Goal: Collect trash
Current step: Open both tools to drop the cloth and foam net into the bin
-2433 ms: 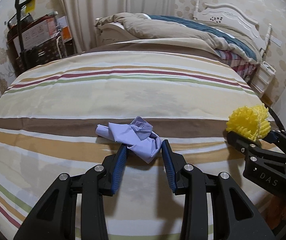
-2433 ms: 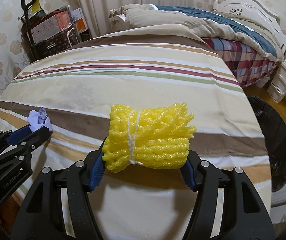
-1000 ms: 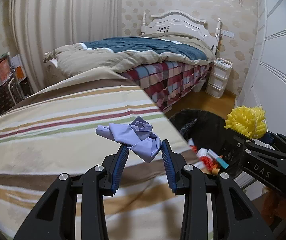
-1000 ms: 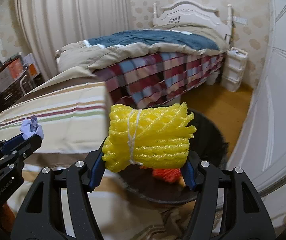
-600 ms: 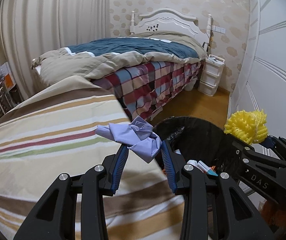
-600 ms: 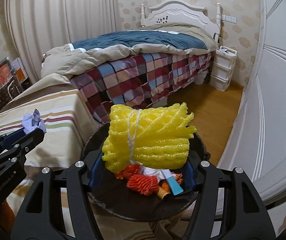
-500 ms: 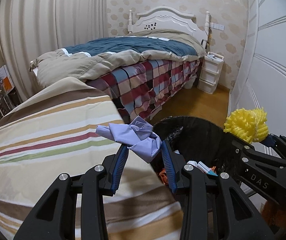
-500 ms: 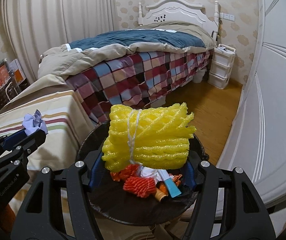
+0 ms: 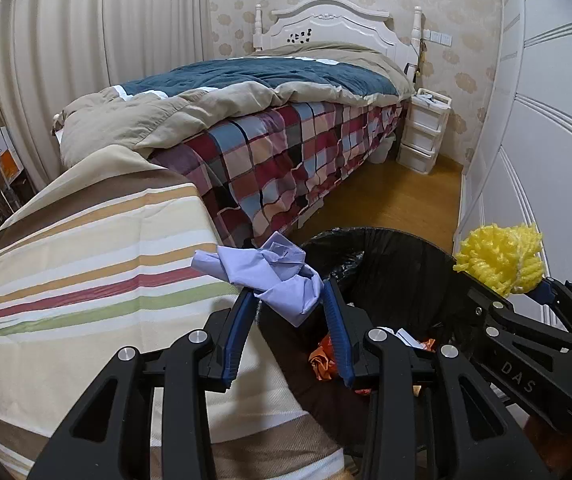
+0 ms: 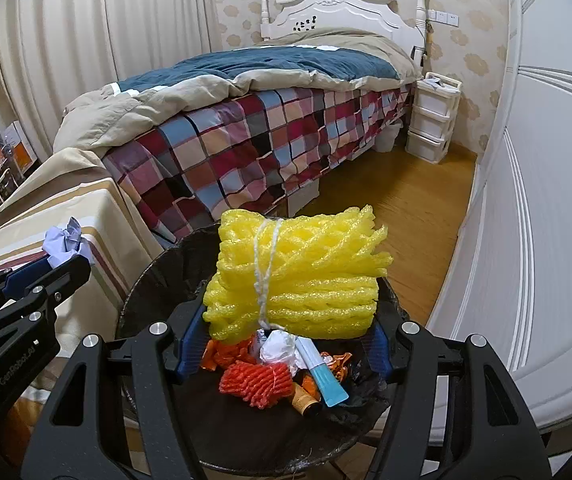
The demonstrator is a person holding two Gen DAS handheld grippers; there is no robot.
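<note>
Hiding bin (image 10: 158, 276) rim — yellow foam net (image 10: 297, 276)

1. Soft, even indoor light; no lamp or window shows.
2. Both views are sharp, without motion blur.
3. Strong fisheye bending curves the wall panels (image 9: 557, 128) and curtain (image 10: 66, 40); black vignette fills the corners.
4. The bin (image 10: 158, 280) interior is dark, with faint shadows.

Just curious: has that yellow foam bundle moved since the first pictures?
Yes. The yellow foam bundle was carried off the striped bed and now hangs over the black bin.
</note>
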